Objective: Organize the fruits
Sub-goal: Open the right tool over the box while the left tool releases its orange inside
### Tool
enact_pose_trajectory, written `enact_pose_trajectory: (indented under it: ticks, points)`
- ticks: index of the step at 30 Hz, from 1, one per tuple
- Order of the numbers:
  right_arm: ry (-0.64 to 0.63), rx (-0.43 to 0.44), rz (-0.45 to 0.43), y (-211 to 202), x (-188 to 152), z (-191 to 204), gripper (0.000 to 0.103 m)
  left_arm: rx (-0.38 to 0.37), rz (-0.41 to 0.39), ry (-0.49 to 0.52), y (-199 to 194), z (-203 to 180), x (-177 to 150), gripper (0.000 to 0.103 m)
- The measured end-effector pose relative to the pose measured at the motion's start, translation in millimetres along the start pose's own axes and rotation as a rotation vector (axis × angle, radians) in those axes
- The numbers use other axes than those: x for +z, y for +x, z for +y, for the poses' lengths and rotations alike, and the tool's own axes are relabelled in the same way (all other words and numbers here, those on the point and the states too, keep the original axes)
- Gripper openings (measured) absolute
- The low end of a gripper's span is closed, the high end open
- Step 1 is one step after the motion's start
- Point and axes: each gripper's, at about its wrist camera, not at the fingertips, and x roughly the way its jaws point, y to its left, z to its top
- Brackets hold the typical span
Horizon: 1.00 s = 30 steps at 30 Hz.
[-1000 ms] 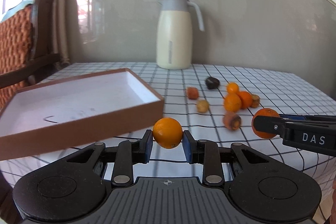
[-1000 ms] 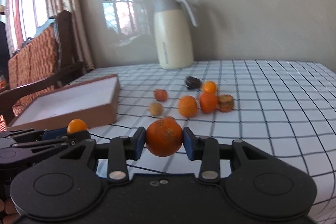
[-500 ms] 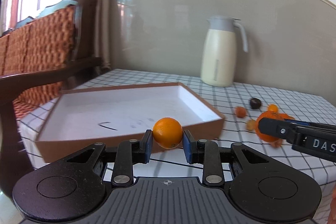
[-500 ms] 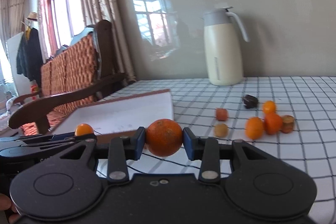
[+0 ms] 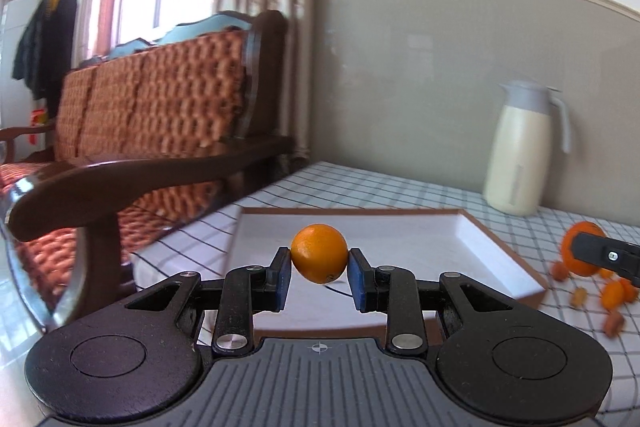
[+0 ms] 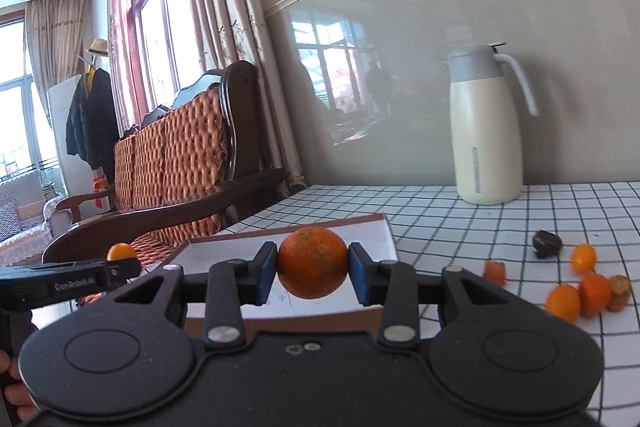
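Note:
My left gripper [image 5: 319, 259] is shut on a small smooth orange [image 5: 319, 253] and holds it over the near part of a brown box with a white inside [image 5: 496, 243]. My right gripper [image 6: 313, 265] is shut on a larger, rougher orange [image 6: 313, 262] in front of the same box [image 6: 384, 231]. The right gripper's orange also shows at the right of the left wrist view [image 5: 580, 249]. The left gripper's orange shows at the left of the right wrist view [image 6: 122, 251]. Several small orange fruits [image 6: 576, 297] and a dark one [image 6: 547, 243] lie on the checked tablecloth.
A cream jug with a grey lid [image 6: 486, 131] stands at the back of the table by the wall. A wooden chair with a woven orange back [image 5: 160, 107] stands close to the table's left edge. The checked tablecloth [image 6: 480, 219] covers the table.
Both grippers have swung left, each keeping its orange. The box now lies straight ahead of both, and the loose fruits have slid to the right of each view.

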Motion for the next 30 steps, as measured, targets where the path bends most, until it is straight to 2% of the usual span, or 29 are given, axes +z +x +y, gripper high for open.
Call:
enact_pose_trajectory:
  ticks: [9,20,28,29,30]
  points:
    - [-0.037,-0.009,-0.010,39.9,12.5,-1.4,0.030,0.085,0.013,-0.062,31.0,25.4,5.5,0.031]
    - [-0.004,-0.069,0.043,74.9,3.8,-23.2,0.030,0.109,0.060,-0.068,56.8,17.8,1.7,0.031]
    - [0.006,-0.095,0.161,103.7,-6.4,-28.0,0.033,0.146,0.142,-0.058,78.8,14.0,-4.7,0.031]
    - [0.009,-0.114,0.151,102.9,-7.1,-28.0,0.034,0.158,0.159,-0.060,82.3,13.7,-5.0,0.031]
    - [0.023,-0.122,0.125,98.2,-5.5,-28.9,0.036,0.160,0.183,-0.068,85.9,14.5,-4.5,0.038]
